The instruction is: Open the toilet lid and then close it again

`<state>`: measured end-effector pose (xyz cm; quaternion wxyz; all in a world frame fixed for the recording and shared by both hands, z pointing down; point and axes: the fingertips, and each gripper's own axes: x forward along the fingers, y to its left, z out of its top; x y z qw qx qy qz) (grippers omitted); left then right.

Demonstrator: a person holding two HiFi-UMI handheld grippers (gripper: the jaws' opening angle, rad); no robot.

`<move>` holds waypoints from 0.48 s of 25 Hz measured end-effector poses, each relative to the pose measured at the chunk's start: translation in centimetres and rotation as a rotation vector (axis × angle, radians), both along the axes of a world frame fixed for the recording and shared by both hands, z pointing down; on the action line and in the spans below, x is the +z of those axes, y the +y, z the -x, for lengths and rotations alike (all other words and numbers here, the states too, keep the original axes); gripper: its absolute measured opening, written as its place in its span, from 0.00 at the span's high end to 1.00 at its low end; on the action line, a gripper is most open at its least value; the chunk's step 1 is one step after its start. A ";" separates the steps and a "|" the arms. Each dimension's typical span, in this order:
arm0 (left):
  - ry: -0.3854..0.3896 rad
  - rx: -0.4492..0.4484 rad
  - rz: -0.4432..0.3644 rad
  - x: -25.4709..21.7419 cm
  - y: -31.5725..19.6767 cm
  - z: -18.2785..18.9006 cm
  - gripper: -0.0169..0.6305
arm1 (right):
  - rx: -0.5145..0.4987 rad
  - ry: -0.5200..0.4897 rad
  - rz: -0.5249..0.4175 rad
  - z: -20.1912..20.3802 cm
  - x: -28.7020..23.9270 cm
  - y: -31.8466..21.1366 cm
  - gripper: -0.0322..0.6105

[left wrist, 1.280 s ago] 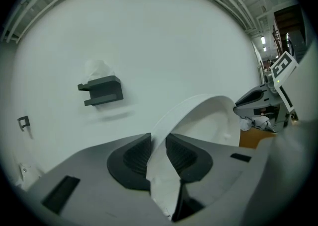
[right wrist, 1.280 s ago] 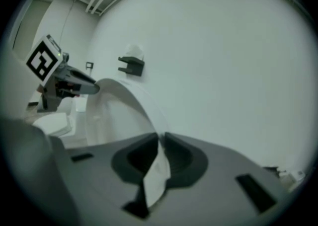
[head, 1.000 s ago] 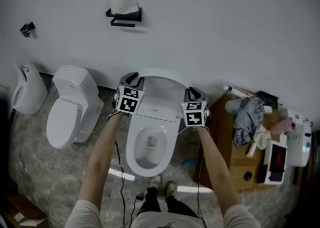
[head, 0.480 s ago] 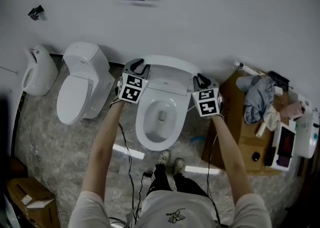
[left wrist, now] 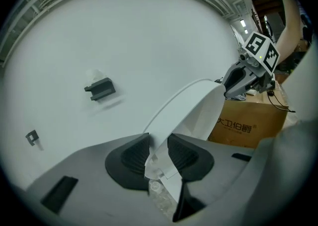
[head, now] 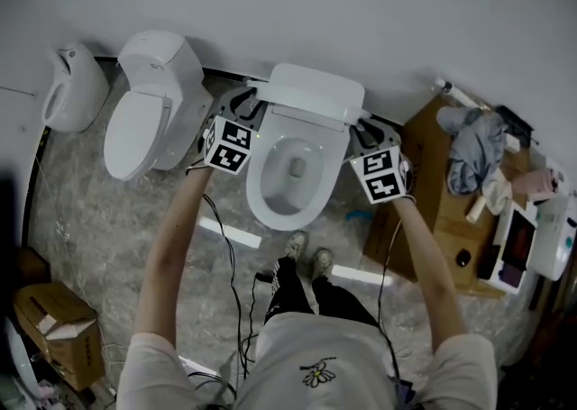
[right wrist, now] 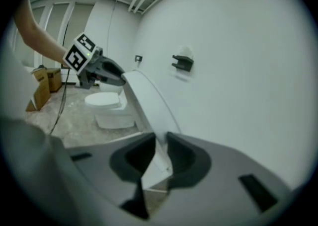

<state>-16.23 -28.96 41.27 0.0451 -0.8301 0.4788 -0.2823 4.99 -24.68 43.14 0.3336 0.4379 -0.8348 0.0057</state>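
Pinches the toilet lid by its two side rims, left gripper on the left rim and right gripper on the right, jaws narrow and just eased a little wider, pads pressed on the white plastic between them. Holds that lid tilted forward, partway down over the open bowl, hinge end toward the wall. Finds legible print on the brown carton beside the toilet: a short line of dark Chinese characters.

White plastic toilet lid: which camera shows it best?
The head view: nearly the whole white plastic toilet lid shows from above, tilted over the white bowl. The left and right gripper views each catch only one curved side edge.
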 end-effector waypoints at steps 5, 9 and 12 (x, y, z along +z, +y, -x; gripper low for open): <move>-0.023 0.007 0.024 1.3 2.6 0.7 0.76 | -0.019 -0.083 0.061 0.8 1.1 2.6 0.79; -0.034 0.021 0.062 2.6 4.7 1.2 0.74 | -0.070 -0.060 0.061 1.3 2.3 4.6 0.79; -0.055 0.037 0.095 3.7 6.5 1.4 0.73 | -0.104 -0.063 0.082 1.6 3.3 6.3 0.78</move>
